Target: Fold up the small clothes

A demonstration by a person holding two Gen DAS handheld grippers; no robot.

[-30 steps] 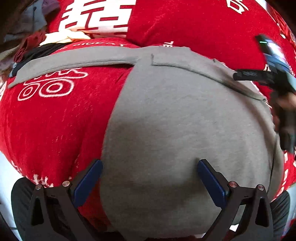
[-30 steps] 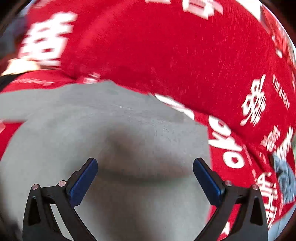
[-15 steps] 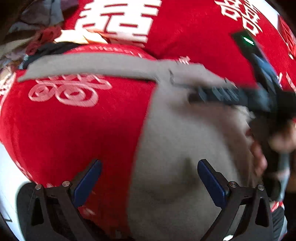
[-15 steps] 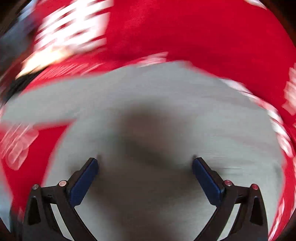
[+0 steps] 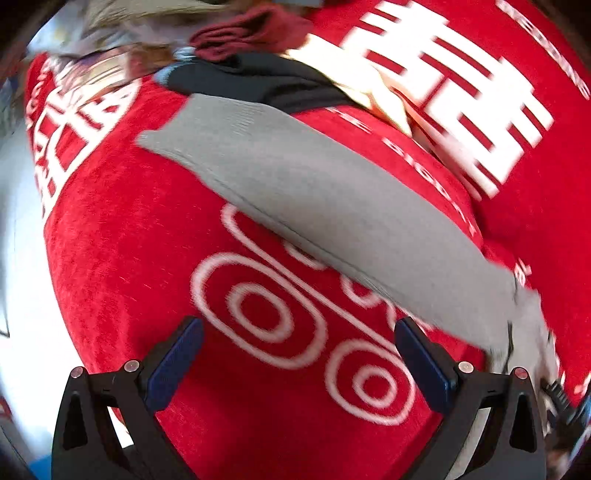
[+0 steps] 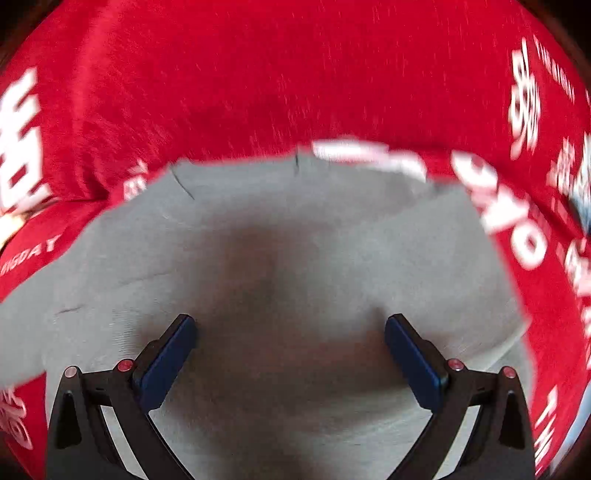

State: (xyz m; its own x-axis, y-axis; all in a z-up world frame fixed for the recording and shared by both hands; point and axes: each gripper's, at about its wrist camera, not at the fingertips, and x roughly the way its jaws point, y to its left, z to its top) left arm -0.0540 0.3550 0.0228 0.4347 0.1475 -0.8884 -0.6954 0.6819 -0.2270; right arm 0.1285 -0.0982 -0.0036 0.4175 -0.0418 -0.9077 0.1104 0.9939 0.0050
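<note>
A grey garment lies flat on a red cloth with white characters. In the left wrist view its long grey sleeve (image 5: 325, 206) runs diagonally from upper left to lower right. My left gripper (image 5: 297, 363) is open and empty over the bare red cloth (image 5: 147, 236), just below the sleeve. In the right wrist view the garment's grey body (image 6: 280, 266) fills the middle. My right gripper (image 6: 290, 360) is open and empty, low over the body, with its shadow on the fabric.
A pile of other clothes, dark red (image 5: 251, 31) and black (image 5: 258, 79), lies at the far end beyond the sleeve cuff. The red cloth (image 6: 295, 74) rises in a fold behind the garment. A pale floor (image 5: 22, 295) shows at the left edge.
My left gripper has swung left off the garment's body and is now over the red cloth below the sleeve. My right gripper has shifted over the body. Both stayed open.
</note>
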